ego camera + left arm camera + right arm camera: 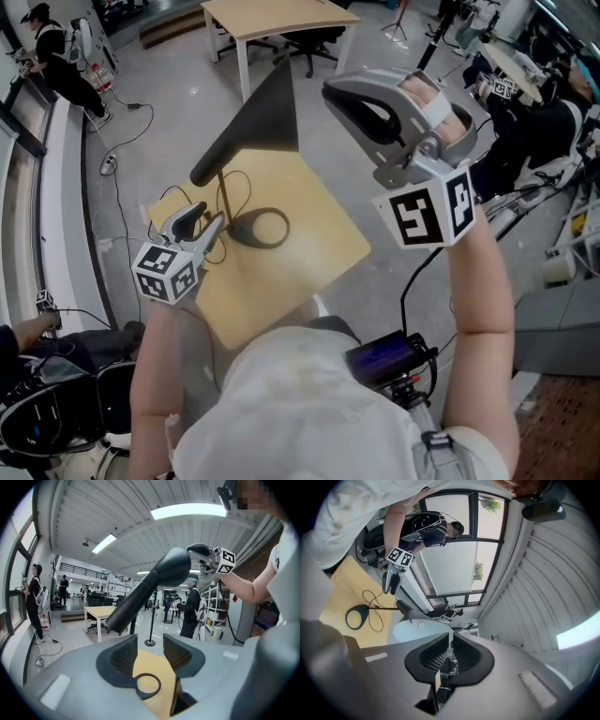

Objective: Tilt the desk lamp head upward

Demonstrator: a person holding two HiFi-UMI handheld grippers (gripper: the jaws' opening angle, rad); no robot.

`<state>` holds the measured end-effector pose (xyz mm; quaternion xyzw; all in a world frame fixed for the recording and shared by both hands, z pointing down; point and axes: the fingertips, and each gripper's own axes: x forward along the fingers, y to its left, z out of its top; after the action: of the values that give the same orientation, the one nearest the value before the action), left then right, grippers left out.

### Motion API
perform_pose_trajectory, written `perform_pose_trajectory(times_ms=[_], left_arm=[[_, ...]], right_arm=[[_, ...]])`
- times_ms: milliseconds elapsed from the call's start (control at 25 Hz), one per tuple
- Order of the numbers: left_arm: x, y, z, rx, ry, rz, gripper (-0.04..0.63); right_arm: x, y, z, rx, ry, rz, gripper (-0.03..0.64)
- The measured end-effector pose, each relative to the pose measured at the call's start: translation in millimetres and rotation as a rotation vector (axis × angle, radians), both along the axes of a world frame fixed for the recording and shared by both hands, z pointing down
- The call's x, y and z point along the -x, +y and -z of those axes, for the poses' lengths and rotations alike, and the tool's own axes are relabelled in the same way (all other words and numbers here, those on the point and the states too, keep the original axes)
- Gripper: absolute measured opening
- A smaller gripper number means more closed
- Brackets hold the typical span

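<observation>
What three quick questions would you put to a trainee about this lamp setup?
1. True or false: the left tongs are clamped on the lamp's ring base.
2. The lamp stands on: A) a wooden table; B) the floor; C) a shelf.
3. Which tongs are raised beside the wide rim of the lamp head?
Key: 1. False: their jaws stand apart with nothing between them, and the base lies on the table beyond. 2. A. 3. The right tongs.
</observation>
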<state>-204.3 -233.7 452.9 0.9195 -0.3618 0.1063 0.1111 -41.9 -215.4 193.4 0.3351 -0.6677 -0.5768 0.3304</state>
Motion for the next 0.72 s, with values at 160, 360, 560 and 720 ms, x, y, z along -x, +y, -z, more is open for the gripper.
perform_pose_trajectory(times_ms=[160,360,560,720], left_arm=[[-13.0,25.5,3.5,-0.025,0.058,-0.043,0.145],[-23.5,59.2,0.1,-0.028,0.091,-0.017,0.079],[-27.6,102.1,-5.7,-0.014,0.102,0.052,0.033],[-41.7,143.1,-23.0,0.005,0.114,0.095,0.006]], right_arm=[[-9.0,30.2,-23.8,0.062,-0.083,-0.012,0.014],[-32.1,65.8,-80.0,0.274,-0.271,-0.015,0.015],[-46.4,93.2,-143.2,0.493,-0.454,0.047,0.015],[-57.8,115.3,-179.5,0.735,-0.748,0.159,0.015]])
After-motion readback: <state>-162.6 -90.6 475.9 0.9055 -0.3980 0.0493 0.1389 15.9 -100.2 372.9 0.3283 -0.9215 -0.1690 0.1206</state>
